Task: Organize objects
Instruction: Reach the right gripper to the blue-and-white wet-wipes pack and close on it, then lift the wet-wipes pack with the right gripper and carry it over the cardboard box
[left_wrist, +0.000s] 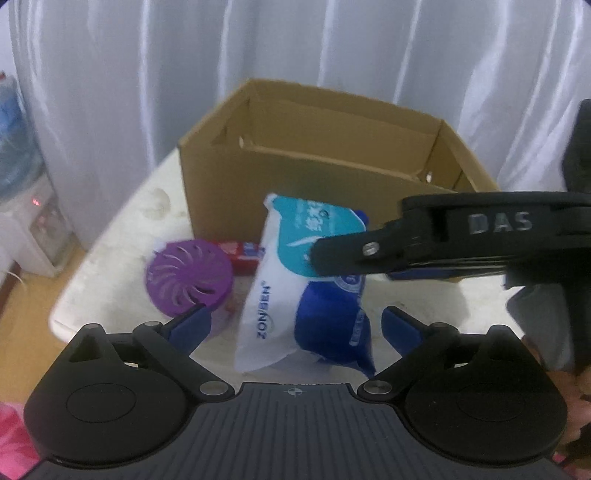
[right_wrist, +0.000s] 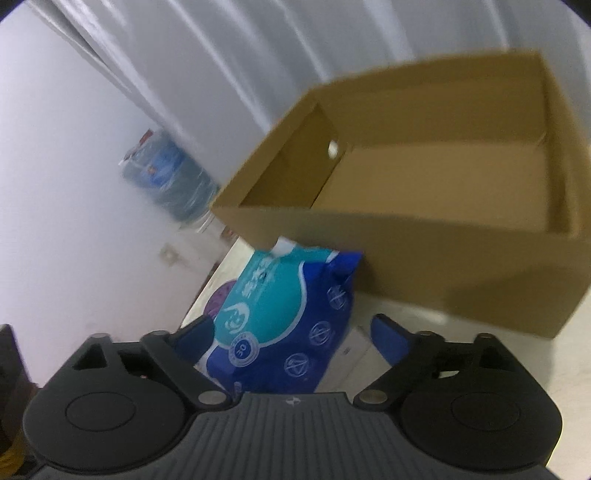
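A soft pack of wipes (left_wrist: 280, 295), white, teal and blue, stands on end in front of an open cardboard box (left_wrist: 295, 177). My left gripper (left_wrist: 297, 326) is open, its blue pads on either side of the pack's lower part without touching it. My right gripper (left_wrist: 332, 266) reaches in from the right at the pack's upper half. In the right wrist view the pack of wipes (right_wrist: 280, 314) sits between the right gripper's (right_wrist: 291, 332) fingers. The left pad is close against it, while a gap shows at the right pad. The cardboard box (right_wrist: 443, 258) is empty inside.
A purple round air freshener (left_wrist: 190, 277) and a red carton (left_wrist: 243, 254) lie left of the pack on the white table (left_wrist: 122, 236). A small white box (right_wrist: 354, 350) lies behind the pack. A water dispenser (left_wrist: 33, 221) stands at the left by the white curtain.
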